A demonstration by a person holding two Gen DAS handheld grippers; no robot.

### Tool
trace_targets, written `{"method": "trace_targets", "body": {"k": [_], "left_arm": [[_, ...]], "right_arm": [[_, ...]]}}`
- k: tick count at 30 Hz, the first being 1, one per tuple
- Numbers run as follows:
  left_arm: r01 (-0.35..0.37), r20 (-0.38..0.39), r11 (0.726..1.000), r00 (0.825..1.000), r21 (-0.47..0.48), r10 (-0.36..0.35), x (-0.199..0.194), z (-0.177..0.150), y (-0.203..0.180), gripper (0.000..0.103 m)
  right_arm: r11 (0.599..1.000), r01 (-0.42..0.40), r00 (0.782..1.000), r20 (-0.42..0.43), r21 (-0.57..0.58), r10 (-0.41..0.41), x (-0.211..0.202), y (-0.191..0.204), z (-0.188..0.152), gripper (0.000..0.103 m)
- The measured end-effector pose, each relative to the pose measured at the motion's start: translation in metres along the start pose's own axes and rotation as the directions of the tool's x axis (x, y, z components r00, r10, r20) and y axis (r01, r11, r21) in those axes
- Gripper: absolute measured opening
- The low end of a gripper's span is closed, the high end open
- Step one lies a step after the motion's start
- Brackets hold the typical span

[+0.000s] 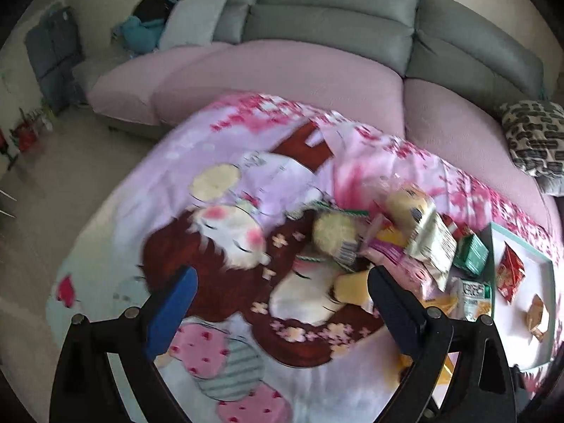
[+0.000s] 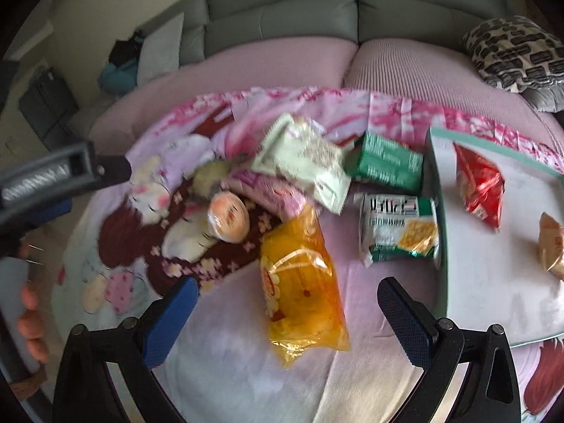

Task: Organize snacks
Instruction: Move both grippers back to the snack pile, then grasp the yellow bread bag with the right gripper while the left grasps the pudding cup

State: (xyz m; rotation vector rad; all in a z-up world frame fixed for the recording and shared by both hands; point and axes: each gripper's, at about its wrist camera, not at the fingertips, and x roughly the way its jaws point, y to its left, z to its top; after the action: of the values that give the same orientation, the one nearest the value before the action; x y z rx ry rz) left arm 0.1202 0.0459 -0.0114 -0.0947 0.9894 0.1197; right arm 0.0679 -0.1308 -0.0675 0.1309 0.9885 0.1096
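Note:
A pile of snack packets lies on a pink cartoon blanket. It holds a yellow-orange bag, a green-and-white cracker pack, a green box, a pale green packet, a pink packet and a round bun. A white tray with a teal rim at the right holds a red packet and a small golden packet. My right gripper is open above the yellow-orange bag. My left gripper is open and empty, left of the pile. The tray also shows in the left wrist view.
A sofa with pink seat cushions and grey backrests stands behind the blanket. A black-and-white patterned pillow lies at the right. A grey cushion and clothes lie at the sofa's left end. The left gripper's body shows at the left edge.

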Motion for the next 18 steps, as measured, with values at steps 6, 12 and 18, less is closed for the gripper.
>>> {"method": "trace_targets", "body": {"k": [6, 12, 18], "left_arm": [[0.098, -0.121, 0.995, 0.988, -0.020, -0.099, 0.038, -0.006, -0.013, 0.097], [0.122, -0.200, 0.992, 0.972, -0.011, -0.122, 0.066, -0.009, -0.027, 0.097], [0.112, -0.216, 0.992, 0.972, 0.060, -0.097, 0.073, -0.011, -0.043, 0.081]], "right_arm": [[1.000, 0.021, 0.998, -0.063, 0.016, -0.020, 0.025, -0.008, -0.003, 0.103], [0.999, 0.048, 0.994, -0.099, 0.019, -0.046, 0.040, -0.011, -0.007, 0.103], [0.997, 0.071, 0.994, -0.087, 0.006, -0.071, 0.037, -0.011, -0.006, 0.081]]}}
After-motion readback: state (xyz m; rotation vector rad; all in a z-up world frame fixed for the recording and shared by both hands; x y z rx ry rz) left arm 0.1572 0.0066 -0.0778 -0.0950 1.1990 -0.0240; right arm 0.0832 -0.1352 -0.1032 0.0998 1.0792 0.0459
